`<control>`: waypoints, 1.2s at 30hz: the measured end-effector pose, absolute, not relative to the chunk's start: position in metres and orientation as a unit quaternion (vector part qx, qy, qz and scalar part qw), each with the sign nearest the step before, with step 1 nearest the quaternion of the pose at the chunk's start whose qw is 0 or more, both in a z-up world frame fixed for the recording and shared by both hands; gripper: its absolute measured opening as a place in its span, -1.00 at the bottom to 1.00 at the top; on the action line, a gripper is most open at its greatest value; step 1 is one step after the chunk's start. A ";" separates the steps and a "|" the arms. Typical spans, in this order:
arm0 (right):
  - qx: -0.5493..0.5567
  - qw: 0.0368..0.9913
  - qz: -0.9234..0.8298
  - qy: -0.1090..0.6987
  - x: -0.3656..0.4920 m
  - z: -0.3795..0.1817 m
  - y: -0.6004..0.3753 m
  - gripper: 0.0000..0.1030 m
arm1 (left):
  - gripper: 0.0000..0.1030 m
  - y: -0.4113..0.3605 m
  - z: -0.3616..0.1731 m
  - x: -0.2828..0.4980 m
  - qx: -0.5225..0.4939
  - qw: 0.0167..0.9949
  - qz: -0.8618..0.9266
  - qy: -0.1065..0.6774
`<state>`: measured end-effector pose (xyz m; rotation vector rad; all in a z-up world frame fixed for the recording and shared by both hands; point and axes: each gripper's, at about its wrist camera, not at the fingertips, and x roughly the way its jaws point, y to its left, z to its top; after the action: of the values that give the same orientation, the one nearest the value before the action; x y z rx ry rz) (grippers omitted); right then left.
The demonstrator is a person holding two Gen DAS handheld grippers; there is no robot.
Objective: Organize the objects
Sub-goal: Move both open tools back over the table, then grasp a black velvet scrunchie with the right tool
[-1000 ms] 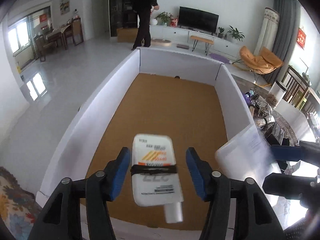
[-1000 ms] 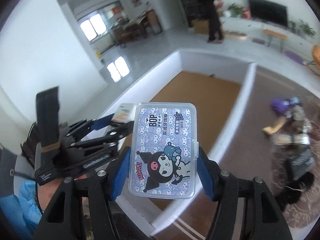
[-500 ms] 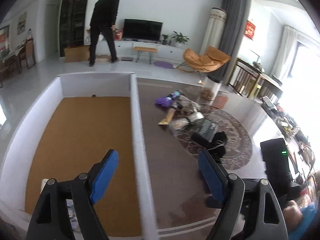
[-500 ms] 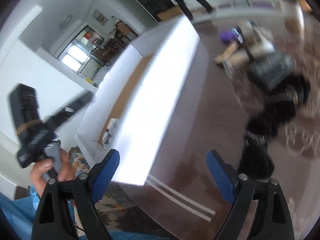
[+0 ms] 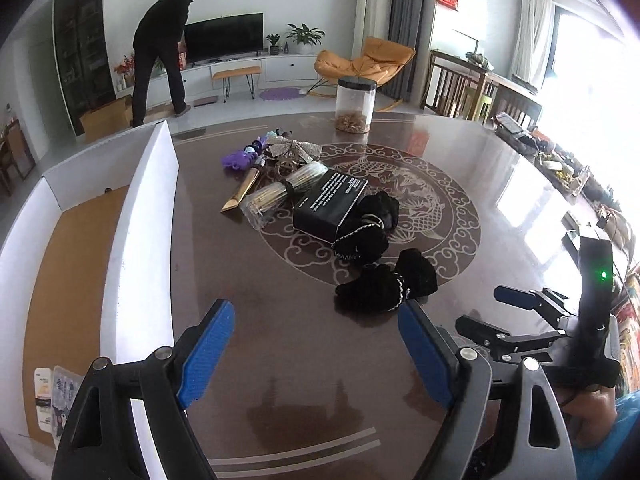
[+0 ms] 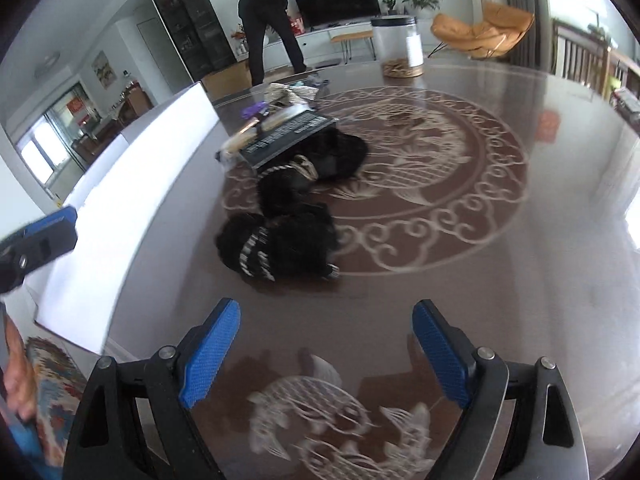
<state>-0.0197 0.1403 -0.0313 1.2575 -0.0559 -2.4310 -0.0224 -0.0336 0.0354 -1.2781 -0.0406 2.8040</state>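
Two claws are hanging spread and empty over the dark brown glossy surface (image 5: 500, 184) with its pale fish medallion: our left claw (image 5: 316, 354) and our right claw (image 6: 326, 354), whose jaws have both just been opening with nothing between them. The things we are still sorting are lying in a loose heap in the middle of the surface, right of the white-walled tray with a tan floor (image 5: 140, 240).

Nearest to us are two black fuzzy fabric pieces with pale stitched trim (image 6: 280, 246), one just beyond the other. We are judging them light, soft and compressible, so a pinch across the bunched middle should hold, though they may sag. Behind them the black rectangular box with white print (image 5: 330, 202) is looking stiff and smooth; its short sides seem the place to grip. Farther left, the clear packet of thin sticks (image 5: 280, 194) is probably crinkly and slippery. A flat patterned plastic case (image 5: 60, 404) is already lying in the tray's near corner.
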 end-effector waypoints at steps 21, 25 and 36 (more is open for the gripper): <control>0.446 0.164 -0.880 -0.002 -0.024 -0.045 0.138 0.73 | 0.64 -0.043 -0.067 -0.034 -0.484 0.017 0.875 0.010; 0.452 0.166 -0.876 0.011 -0.025 -0.048 0.133 0.73 | 0.94 -0.046 -0.069 -0.035 -0.478 0.013 0.878 0.005; 0.427 0.261 -0.866 -0.007 -0.026 -0.036 0.126 0.73 | 1.00 -0.048 -0.071 -0.035 -0.470 0.015 0.883 0.002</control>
<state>-0.0258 0.1255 -0.0357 1.1576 -0.0199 -2.3442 -0.0347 -0.0479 -0.0707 -1.4611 0.0067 2.7473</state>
